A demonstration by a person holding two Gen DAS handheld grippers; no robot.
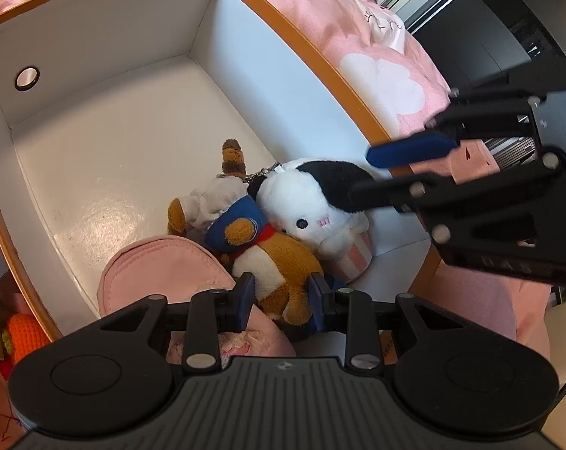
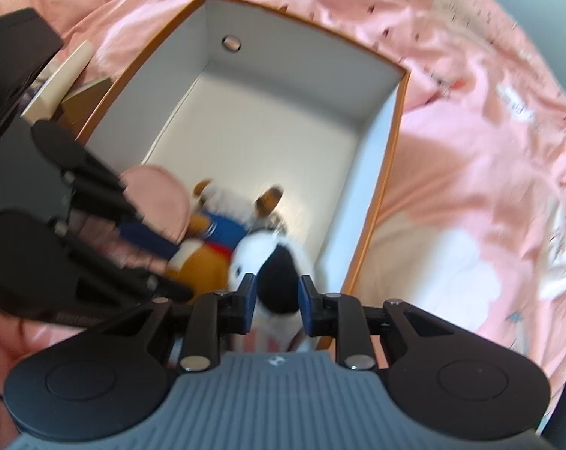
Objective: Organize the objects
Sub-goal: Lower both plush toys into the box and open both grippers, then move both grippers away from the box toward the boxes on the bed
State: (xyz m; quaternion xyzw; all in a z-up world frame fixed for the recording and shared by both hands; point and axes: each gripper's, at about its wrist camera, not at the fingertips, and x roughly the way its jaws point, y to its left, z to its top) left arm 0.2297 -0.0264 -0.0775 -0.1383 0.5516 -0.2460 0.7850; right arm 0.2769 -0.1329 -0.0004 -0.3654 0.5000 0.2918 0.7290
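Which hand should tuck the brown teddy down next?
Probably left: the left gripper already straddles the brown plush bear in the orange-rimmed white box. The right gripper sits over the black-and-white plush dog.

A rumpled pink quilt (image 2: 470, 172) spreads ahead of the right claw (image 2: 275, 296) and off to its right, printed with a white cloud (image 2: 451, 262) and small dark marks. Far ahead to that claw's left lie a cream board (image 2: 58, 78) and a brown cardboard piece (image 2: 90, 101). Up to the right of the left claw (image 1: 281, 296) stands dark furniture (image 1: 508, 37).
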